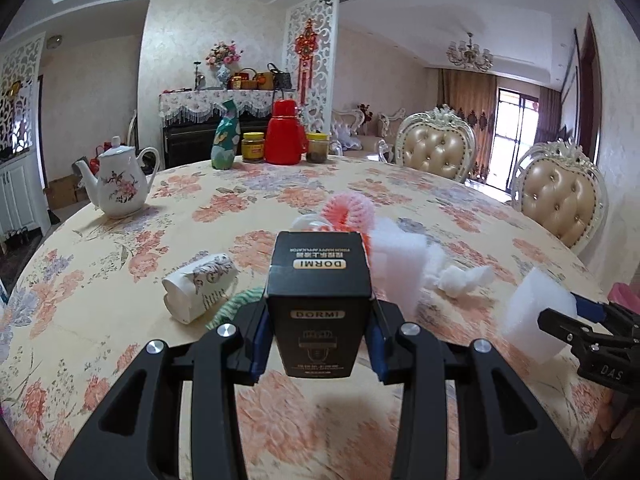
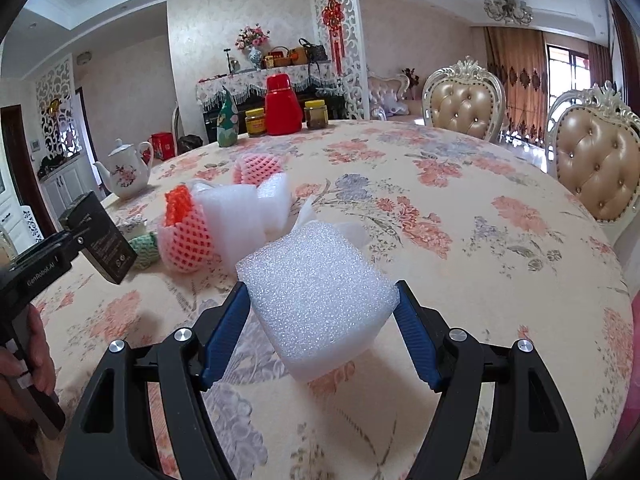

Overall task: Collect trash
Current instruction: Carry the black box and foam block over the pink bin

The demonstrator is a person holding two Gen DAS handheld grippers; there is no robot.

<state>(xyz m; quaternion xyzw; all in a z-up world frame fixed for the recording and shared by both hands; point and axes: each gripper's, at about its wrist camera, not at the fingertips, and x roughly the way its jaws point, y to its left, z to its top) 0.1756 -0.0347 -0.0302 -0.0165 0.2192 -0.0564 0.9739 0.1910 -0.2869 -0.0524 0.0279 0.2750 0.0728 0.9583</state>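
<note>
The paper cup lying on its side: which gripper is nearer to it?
Left. The left gripper, shut on the black box, is just beside the paper cup. The right gripper, holding a foam block, is farther off.

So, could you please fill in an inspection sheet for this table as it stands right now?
Surface: round table under a floral cloth.
Job's things: black box and white foam block, both lifted; paper cup on its side; pink foam nets, white foam scraps and a green net lying loose.
Clutter: teapot, red flask, two jars, wrapped bottle at the far edge.
Grippers: left tool shut on the box; right tool shut on the foam block.
Cables: nothing seen.
Surroundings: two padded chairs, piano.
</note>
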